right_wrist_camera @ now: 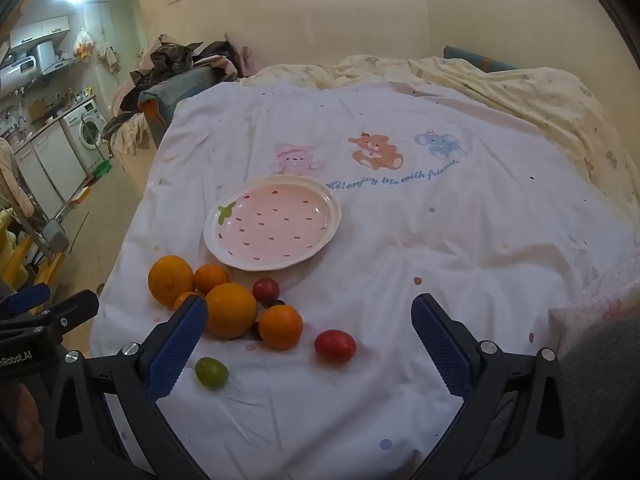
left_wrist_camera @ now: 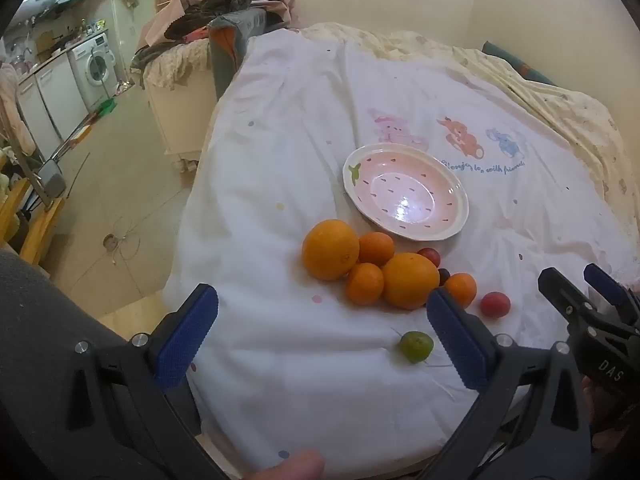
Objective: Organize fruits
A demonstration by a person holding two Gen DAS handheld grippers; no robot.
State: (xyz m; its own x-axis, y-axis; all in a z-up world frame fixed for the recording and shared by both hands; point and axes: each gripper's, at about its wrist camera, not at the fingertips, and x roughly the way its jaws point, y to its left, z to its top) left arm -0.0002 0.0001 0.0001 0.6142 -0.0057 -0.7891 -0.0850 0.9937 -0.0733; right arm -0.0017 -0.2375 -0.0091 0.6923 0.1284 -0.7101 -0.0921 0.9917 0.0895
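A pink strawberry-pattern plate (left_wrist_camera: 456, 200) (right_wrist_camera: 320, 200) lies empty on the white bed cover. In front of it sits a cluster of fruit: two large oranges (left_wrist_camera: 330, 249) (right_wrist_camera: 231, 310), several small tangerines (left_wrist_camera: 364, 283) (right_wrist_camera: 280, 326), a red tomato (left_wrist_camera: 495, 304) (right_wrist_camera: 335, 345), a darker red one (left_wrist_camera: 429, 255) (right_wrist_camera: 265, 289) and a green fruit (left_wrist_camera: 416, 346) (right_wrist_camera: 211, 372). My left gripper (left_wrist_camera: 322, 336) is open and empty, hovering just before the fruit. My right gripper (right_wrist_camera: 310, 354) is open and empty, with the red tomato between its jaws' line of sight. The right gripper also shows in the left wrist view (left_wrist_camera: 580, 292).
The bed cover (right_wrist_camera: 440, 260) has cartoon animals printed behind the plate. A cream quilt (right_wrist_camera: 520, 92) is bunched at the far side. The bed's left edge drops to the floor (left_wrist_camera: 120, 184). A cabinet with piled clothes (left_wrist_camera: 216, 12) and a washing machine (left_wrist_camera: 96, 66) stand beyond.
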